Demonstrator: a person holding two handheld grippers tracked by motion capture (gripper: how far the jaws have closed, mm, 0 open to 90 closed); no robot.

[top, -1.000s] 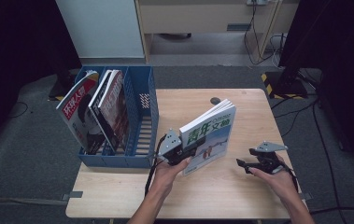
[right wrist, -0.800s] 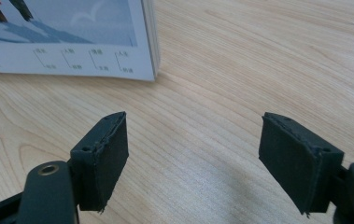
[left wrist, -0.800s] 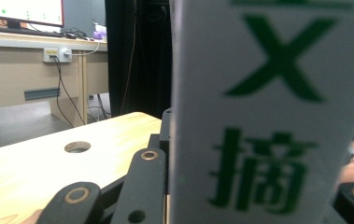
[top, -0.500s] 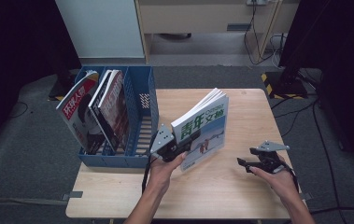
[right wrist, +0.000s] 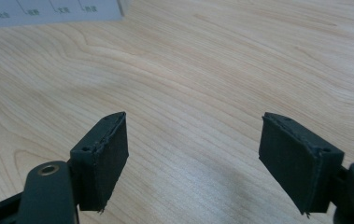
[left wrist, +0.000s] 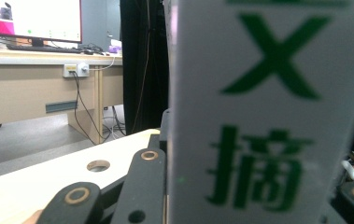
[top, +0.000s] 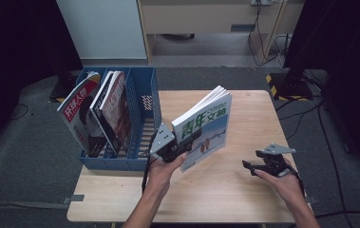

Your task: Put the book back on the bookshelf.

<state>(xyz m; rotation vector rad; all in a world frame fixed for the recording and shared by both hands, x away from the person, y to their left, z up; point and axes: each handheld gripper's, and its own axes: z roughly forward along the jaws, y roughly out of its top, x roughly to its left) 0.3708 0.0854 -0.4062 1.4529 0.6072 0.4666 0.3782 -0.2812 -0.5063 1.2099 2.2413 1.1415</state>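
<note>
A magazine (top: 205, 128) with green characters on a white and blue cover hangs tilted over the middle of the wooden table (top: 244, 199). My left gripper (top: 188, 140) is shut on its lower left edge. In the left gripper view the magazine's cover (left wrist: 268, 116) stands close up between the black jaws. My right gripper (top: 249, 167) rests low near the table's right front. It is open, and only bare wood lies between its pads (right wrist: 104, 154).
A blue file rack (top: 142, 99) stands at the table's left edge. It holds a leaning magazine (top: 79, 116) and two more (top: 113, 102); its right slot is free. Behind the table are a desk, floor cables and a stand with striped tape (top: 282, 83).
My left gripper has lifted the magazine and drawn it a little to the left, and it now stands more upright. The right gripper has not moved.
</note>
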